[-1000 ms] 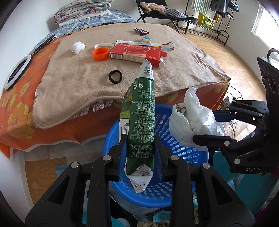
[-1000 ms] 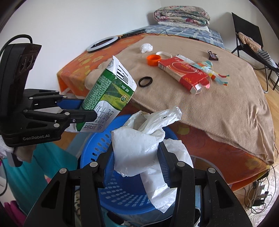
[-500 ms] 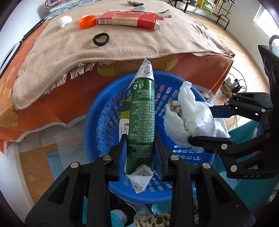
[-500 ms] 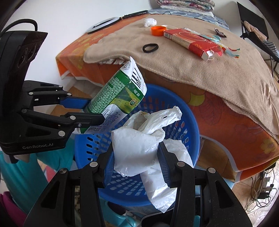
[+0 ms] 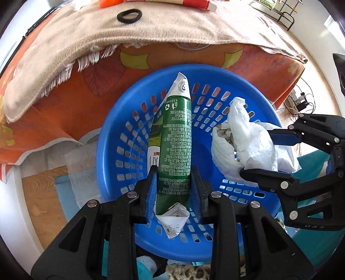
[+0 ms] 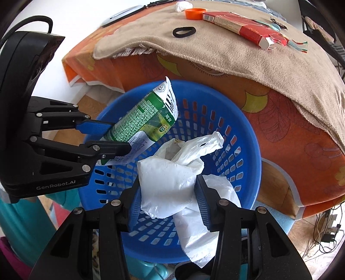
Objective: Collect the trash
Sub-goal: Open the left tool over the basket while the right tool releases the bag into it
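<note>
A green and white drink carton (image 5: 175,137) is clamped between the pads of my left gripper (image 5: 173,185), which is shut on it and points down into a blue perforated basket (image 5: 120,137). The same carton (image 6: 146,120) shows tilted at the left of the right wrist view, where the left gripper (image 6: 107,137) holds it over the basket (image 6: 243,137). My right gripper (image 6: 167,193) is shut on a crumpled white plastic bag (image 6: 170,178), which hangs over the basket's middle. In the left wrist view that bag (image 5: 248,142) and the right gripper (image 5: 265,155) sit at the right.
The basket stands on the floor against a bed with an orange sheet (image 6: 291,120) and a beige blanket (image 6: 237,47). On the blanket lie a red box (image 6: 241,23), a black ring (image 6: 184,31), an orange lid (image 6: 195,13) and a white paper wad (image 6: 182,6). Cables (image 6: 327,228) lie at the right.
Both grippers have sunk toward the basket and tipped further down, each keeping its load. The basket now fills the views and the bed top has slid up toward the frame edges.
</note>
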Tool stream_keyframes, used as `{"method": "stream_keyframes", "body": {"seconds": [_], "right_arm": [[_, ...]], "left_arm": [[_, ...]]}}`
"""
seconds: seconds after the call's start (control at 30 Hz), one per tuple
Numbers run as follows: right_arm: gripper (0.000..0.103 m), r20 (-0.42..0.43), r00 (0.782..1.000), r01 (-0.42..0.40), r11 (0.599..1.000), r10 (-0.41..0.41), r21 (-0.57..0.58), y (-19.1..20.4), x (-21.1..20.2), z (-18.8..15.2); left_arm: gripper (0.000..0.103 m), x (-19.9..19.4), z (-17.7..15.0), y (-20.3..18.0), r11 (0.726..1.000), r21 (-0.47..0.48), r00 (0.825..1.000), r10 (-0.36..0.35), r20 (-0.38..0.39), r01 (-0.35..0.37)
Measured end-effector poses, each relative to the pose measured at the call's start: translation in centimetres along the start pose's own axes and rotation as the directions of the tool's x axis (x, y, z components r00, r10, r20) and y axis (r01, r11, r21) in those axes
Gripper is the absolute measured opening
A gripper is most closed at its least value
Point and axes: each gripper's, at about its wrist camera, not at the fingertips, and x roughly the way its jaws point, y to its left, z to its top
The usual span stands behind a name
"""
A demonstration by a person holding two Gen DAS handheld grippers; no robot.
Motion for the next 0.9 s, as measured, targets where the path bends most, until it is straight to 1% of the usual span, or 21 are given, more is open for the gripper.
{"method": "stream_keyframes", "body": {"seconds": [0.13,0.3,0.47,0.9], "right_arm": [[0.045,-0.015,1.0,0.004,1.0,-0.004,0.003,-0.11,0.97,0.3],[0.045,-0.019,1.0,0.006,1.0,-0.006,-0.007,-0.02,1.22,0.23],[0.045,-0.021,1.0,0.006,1.0,-0.006,-0.005,-0.07,1.18,0.22],[0.046,-0.016,1.0,0.007,1.0,-0.007,-0.003,-0.24,0.96,0.1]], "left_arm": [[0.029,0.59,-0.01,0.11,1.0,0.003,1.0,0.007,-0.011,-0.007],[0.029,0.97,-0.04,0.06,1.0,0.009,1.0,0.013,-0.018,-0.013],[0.029,0.83,0.23,-0.31,1.0,0.004,1.0,0.023,-0.019,-0.023],[0.029,0.64,0.22,0.18,1.0,-0.004,1.0,0.025,-0.016,-0.025]]}}
